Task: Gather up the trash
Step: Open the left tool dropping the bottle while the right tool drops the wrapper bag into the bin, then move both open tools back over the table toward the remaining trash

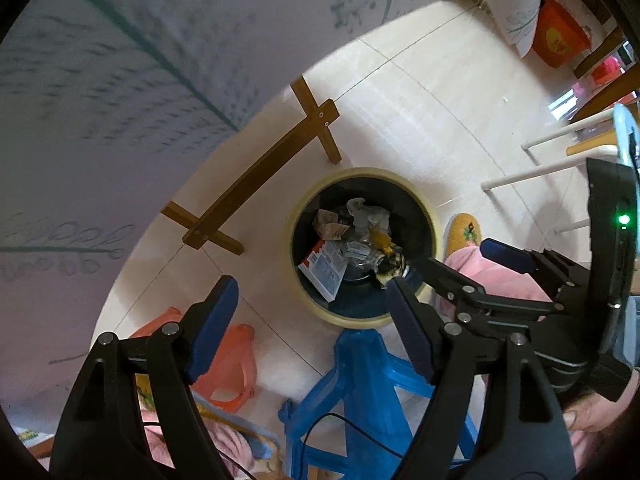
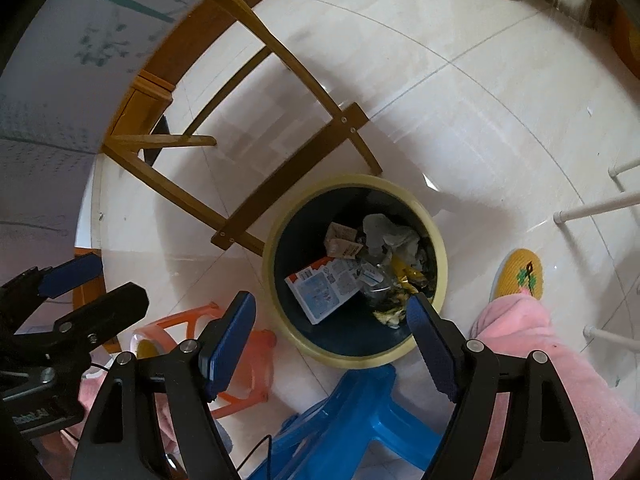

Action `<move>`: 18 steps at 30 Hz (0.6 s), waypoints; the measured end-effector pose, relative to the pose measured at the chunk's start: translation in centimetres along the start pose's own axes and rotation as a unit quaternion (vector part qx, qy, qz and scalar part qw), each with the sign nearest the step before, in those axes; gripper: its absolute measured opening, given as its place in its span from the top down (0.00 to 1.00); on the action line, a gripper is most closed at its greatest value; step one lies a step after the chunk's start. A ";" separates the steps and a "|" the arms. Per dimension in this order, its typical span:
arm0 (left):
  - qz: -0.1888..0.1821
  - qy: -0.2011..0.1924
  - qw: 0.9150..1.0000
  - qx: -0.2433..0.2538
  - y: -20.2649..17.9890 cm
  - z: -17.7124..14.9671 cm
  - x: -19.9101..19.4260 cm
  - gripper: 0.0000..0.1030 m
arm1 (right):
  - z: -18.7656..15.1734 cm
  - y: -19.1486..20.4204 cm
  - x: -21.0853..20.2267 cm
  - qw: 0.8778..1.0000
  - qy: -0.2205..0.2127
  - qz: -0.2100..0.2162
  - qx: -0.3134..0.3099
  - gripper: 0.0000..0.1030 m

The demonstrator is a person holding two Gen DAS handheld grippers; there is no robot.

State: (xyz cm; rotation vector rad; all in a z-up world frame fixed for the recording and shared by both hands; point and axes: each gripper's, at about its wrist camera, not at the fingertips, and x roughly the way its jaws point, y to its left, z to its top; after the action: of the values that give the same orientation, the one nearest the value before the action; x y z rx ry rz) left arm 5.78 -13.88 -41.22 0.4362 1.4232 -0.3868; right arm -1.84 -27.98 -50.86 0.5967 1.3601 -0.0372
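Note:
A round bin with a pale yellow rim (image 1: pixel 424 200) (image 2: pixel 438 240) stands on the tiled floor below both grippers. It holds a white and blue carton (image 1: pixel 326 270) (image 2: pixel 322 290), crumpled paper (image 1: pixel 370 214) (image 2: pixel 394 232), a small brown box (image 2: pixel 340 240) and a yellow wrapper (image 1: pixel 384 242) (image 2: pixel 406 276). My left gripper (image 1: pixel 312 308) is open and empty, high above the bin's near left side. My right gripper (image 2: pixel 334 326) is open and empty above the bin's near edge; it also shows in the left wrist view (image 1: pixel 460 264) at the right.
A blue plastic stool (image 1: pixel 360 384) (image 2: pixel 352 412) stands just in front of the bin, an orange stool (image 1: pixel 236 364) (image 2: pixel 240 356) to its left. A wooden table frame (image 1: pixel 256 176) (image 2: pixel 256 160) with a cloth is behind. My pink-trousered leg and yellow slipper (image 2: pixel 520 276) are at the right.

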 end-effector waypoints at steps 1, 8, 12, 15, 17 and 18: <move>-0.001 -0.001 1.000 0.000 0.0 -0.2 -0.5 0.28 | -0.1 0.3 -0.6 1.000 -0.001 0.000 -0.001 0.23; -0.019 -0.028 0.999 -0.006 0.4 -2.3 -6.2 0.28 | -1.2 2.3 -5.4 1.000 -0.024 0.005 0.007 0.21; -0.018 -0.058 0.998 -0.005 0.4 -3.8 -9.7 0.28 | -2.0 3.5 -8.8 0.999 -0.037 -0.002 0.012 0.21; -0.008 -0.091 0.996 -0.011 0.8 -4.7 -12.9 0.28 | -2.2 4.6 -12.0 0.998 -0.056 -0.014 0.000 0.20; 0.000 -0.114 0.993 -0.021 1.4 -5.2 -14.9 0.28 | -2.2 5.3 -13.9 0.997 -0.069 -0.021 -0.008 0.20; 0.004 -0.126 0.992 -0.028 1.9 -5.4 -15.9 0.28 | -2.1 5.8 -15.1 0.997 -0.079 -0.023 -0.013 0.20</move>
State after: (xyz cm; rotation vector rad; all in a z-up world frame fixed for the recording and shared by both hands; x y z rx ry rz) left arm 0.37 -9.56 -25.77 0.3356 1.1828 -0.3808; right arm -5.15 -26.86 -34.93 0.5287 1.2198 -0.1016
